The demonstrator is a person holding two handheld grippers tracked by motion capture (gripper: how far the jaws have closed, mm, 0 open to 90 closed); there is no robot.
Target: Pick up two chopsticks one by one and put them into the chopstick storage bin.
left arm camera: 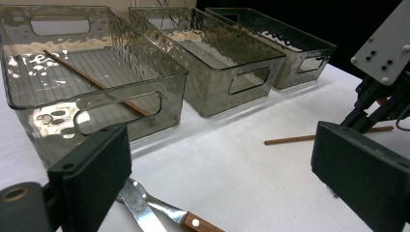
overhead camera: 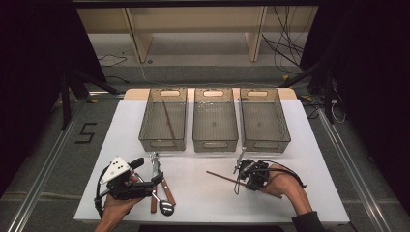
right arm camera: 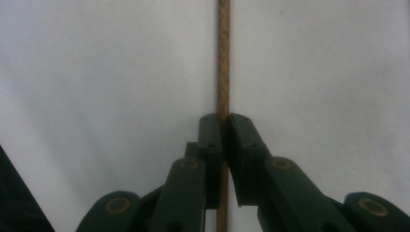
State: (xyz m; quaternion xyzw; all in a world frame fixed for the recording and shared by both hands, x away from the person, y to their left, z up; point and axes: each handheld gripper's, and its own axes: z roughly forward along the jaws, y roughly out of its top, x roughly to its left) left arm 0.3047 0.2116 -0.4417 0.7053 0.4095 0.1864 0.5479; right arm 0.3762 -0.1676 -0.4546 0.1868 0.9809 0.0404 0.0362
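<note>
Three bins in a row across the upper middle of the high view, on the surface (overhead camera: 125, 145): left bin (overhead camera: 163, 119), middle bin (overhead camera: 215, 120), right bin (overhead camera: 265, 119). One stick (overhead camera: 168, 117) lies inside the left bin. Lower left: cutlery (overhead camera: 162, 191) on the surface, left gripper (overhead camera: 155, 181) just over it. Lower right, in front of the right bin: second stick (overhead camera: 220, 177) on the surface, right gripper (overhead camera: 238, 180) on it.
</note>
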